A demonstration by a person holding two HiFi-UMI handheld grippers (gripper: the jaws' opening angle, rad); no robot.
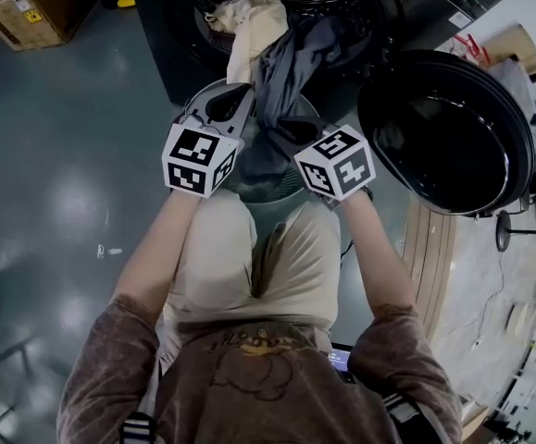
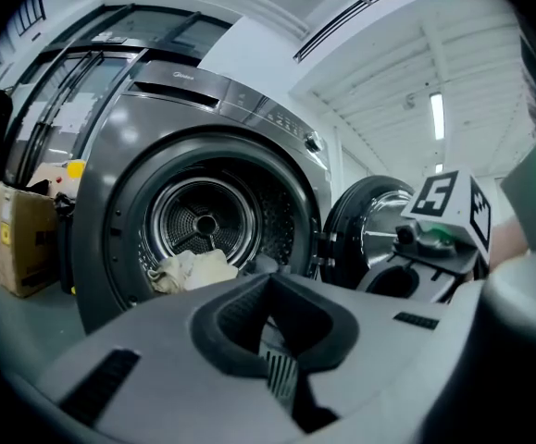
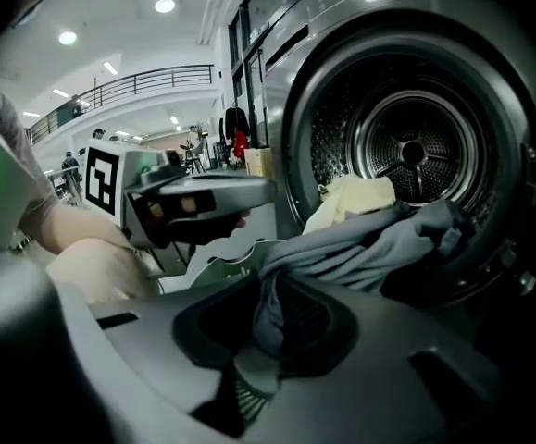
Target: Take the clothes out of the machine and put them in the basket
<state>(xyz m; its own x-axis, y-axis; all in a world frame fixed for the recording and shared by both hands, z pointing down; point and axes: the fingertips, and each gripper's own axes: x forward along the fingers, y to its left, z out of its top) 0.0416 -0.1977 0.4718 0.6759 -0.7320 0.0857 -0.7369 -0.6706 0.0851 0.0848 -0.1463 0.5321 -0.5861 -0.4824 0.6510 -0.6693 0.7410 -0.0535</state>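
Right gripper [image 3: 263,340] pinches limp grey fabric garment [image 3: 360,243] | left gripper [image 2: 277,359] closed, empty | risk: the taut garment may drag the crumpled cream cloth [image 3: 355,197] out.

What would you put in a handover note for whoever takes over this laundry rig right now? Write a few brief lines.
Left hand-held gripper: shut, empty, facing the drum.
Right hand-held gripper: shut on the grey garment, which stretches back to the drum mouth.
Cream garment: lying in the drum opening.
Basket: below both grippers.
Done: grey garment partly out.
Left: drop it in the basket, then fetch the cream garment.
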